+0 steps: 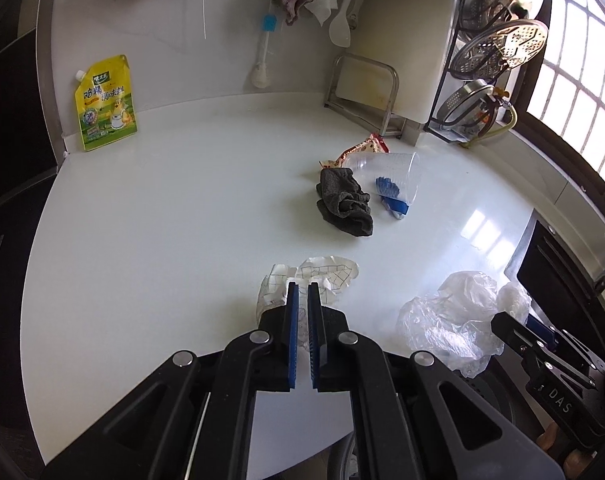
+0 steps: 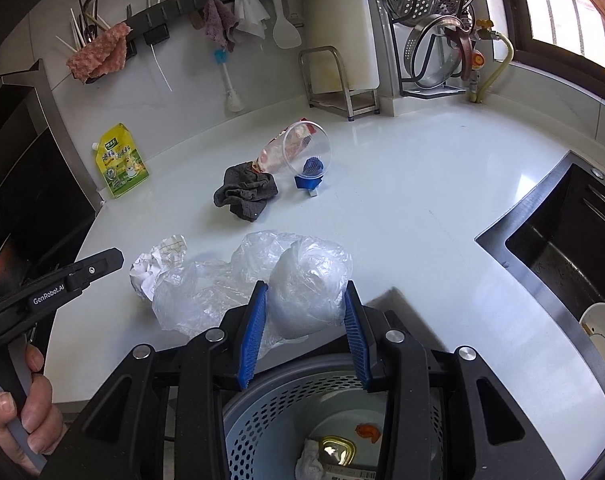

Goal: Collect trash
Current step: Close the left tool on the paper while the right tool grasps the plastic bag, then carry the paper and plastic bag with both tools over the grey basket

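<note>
**Bag and paper gripped beside the bin**

The bin (image 2: 262,420) sits below the worktop (image 2: 402,220) edge. Above the bin, the right tongs (image 2: 305,300) stand apart around the plastic bag (image 2: 302,276). Left of the bin, the left tongs (image 1: 302,292) pinch crumpled paper (image 1: 334,276). Next, I judge: drop both in.

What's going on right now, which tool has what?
Left tool shut on crumpled paper. Right tool open around plastic bag, above trash basket. Nothing blocking.
</note>
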